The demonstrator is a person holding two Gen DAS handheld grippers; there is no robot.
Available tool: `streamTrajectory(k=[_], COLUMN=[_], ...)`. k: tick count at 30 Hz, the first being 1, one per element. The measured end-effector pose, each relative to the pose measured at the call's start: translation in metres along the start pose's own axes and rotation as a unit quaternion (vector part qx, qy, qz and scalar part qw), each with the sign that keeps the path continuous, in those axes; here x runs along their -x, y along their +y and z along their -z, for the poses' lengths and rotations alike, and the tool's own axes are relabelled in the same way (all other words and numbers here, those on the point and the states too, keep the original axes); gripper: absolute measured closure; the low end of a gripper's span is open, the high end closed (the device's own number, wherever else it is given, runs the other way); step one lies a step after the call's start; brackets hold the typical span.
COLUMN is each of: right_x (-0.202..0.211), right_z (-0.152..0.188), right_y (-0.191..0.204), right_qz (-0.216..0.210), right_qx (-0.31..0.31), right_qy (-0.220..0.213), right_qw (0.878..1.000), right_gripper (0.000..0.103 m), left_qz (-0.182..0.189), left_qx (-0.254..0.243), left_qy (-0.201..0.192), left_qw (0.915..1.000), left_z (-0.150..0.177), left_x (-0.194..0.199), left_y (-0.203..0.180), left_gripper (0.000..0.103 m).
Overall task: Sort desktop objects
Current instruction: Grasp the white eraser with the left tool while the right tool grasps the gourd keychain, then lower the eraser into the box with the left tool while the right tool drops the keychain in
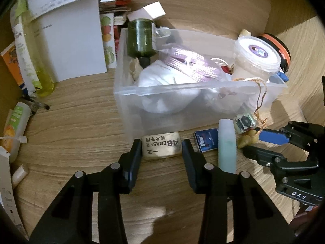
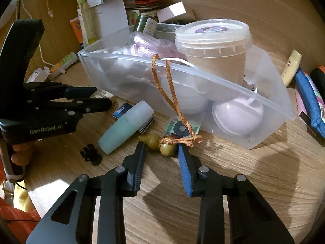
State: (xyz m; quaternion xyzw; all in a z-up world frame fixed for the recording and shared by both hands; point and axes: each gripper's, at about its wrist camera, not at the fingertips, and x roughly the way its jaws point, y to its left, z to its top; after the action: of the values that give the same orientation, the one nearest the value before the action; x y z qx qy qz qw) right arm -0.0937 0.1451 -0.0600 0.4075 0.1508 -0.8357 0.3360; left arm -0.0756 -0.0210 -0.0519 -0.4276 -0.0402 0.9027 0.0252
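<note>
A clear plastic bin (image 1: 203, 109) (image 2: 270, 109) on the wooden desk holds a lidded cup (image 1: 257, 59) (image 2: 213, 46), a green bottle (image 1: 141, 38), pink cord and white items. My left gripper (image 1: 161, 148) is open, its fingers on either side of a cream 4B eraser (image 1: 161, 146) in front of the bin. My right gripper (image 2: 161, 150) is open around a small gourd charm (image 2: 162, 145) on an orange cord (image 2: 162, 83) draped over the bin's rim. A teal tube (image 1: 227, 145) (image 2: 126, 127) and blue Max box (image 1: 206, 140) (image 2: 121, 109) lie between them.
A white card, books and a yellow-green bottle (image 1: 30, 57) stand at the back left. A small tube (image 1: 14, 130) lies at the left. A blue pouch (image 2: 308, 99) and a cream tube (image 2: 292, 67) lie right of the bin. A black clip (image 2: 91, 154) lies near the teal tube.
</note>
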Motion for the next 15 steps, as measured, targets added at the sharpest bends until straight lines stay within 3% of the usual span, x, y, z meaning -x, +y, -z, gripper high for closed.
streamTrajectory(k=[10, 15], right_x=[0.037, 0.058], right_z=[-0.001, -0.006], right_y=[0.003, 0.002], right_qz=[-0.010, -0.004], right_qx=[-0.001, -0.002], right_qy=[-0.050, -0.079], right_qw=[0.999, 0.997], right_gripper=[0.074, 0.074], left_qz=[0.019, 0.017], left_qx=[0.016, 0.017], left_qy=[-0.055, -0.092], left_qw=[0.9982, 0.9955], left_z=[0.004, -0.017], left_x=[0.047, 0.056], left_y=[0.001, -0.006], left_gripper=[0.063, 0.063])
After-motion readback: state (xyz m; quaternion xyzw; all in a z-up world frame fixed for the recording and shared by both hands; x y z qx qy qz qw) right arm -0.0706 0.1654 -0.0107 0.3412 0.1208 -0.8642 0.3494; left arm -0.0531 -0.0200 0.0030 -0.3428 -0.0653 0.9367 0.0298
